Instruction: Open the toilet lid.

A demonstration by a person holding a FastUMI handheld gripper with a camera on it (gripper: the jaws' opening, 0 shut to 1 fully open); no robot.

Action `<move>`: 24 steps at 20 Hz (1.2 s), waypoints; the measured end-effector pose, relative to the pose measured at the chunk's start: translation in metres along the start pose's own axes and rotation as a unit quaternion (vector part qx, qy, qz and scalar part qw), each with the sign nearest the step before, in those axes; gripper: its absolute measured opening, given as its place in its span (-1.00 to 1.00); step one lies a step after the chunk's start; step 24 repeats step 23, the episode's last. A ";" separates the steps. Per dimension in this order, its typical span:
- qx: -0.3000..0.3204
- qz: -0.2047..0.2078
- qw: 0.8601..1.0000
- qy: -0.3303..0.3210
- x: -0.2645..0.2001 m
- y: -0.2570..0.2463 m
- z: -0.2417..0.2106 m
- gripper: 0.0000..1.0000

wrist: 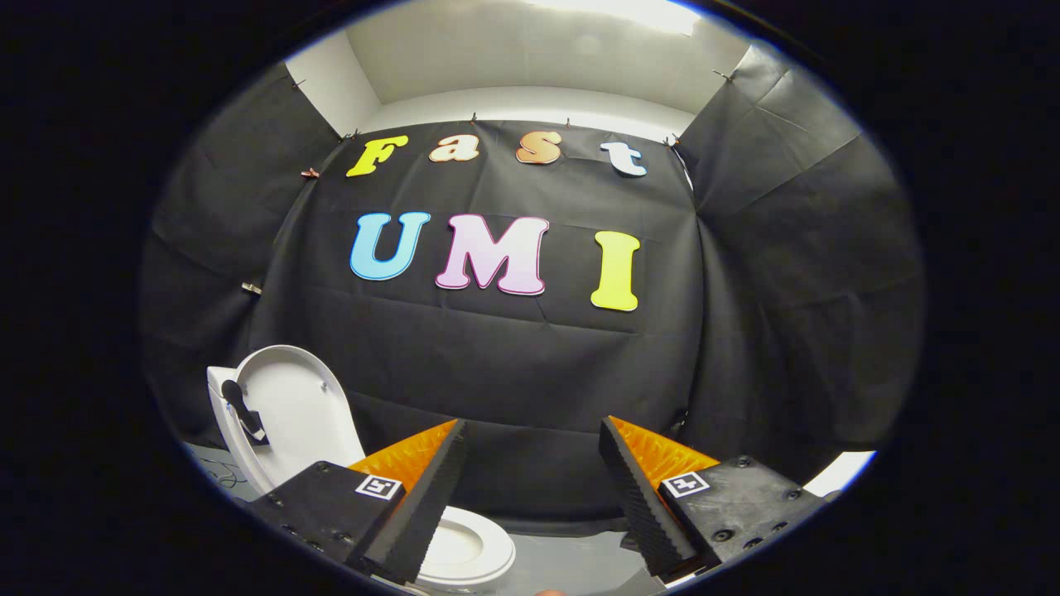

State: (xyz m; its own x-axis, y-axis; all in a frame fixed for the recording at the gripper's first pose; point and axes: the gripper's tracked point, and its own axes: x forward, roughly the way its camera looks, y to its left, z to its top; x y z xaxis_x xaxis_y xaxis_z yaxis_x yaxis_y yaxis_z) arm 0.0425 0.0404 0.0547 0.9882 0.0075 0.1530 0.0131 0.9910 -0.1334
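Lid [290, 397] raised upright; tongs [530, 451] apart, empty

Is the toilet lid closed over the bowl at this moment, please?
No, the toilet lid stands raised upright behind the open bowl, clear of the open gripper.

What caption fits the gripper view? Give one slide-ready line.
Open claw holds nothing, with the toilet lid raised upright beyond its left finger above the seat.
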 end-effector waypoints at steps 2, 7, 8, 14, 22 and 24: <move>-0.002 0.006 1.000 -0.007 -0.002 0.003 0.000 0.96; 0.018 0.027 0.999 -0.005 -0.006 0.013 0.005 0.96; 0.021 0.027 0.999 -0.006 -0.007 0.013 0.007 0.95; 0.034 0.025 0.999 -0.004 -0.011 0.011 0.006 0.96; 0.034 0.031 0.999 0.001 -0.017 0.015 0.001 0.96; 0.035 0.033 0.999 0.002 -0.018 0.017 0.001 0.96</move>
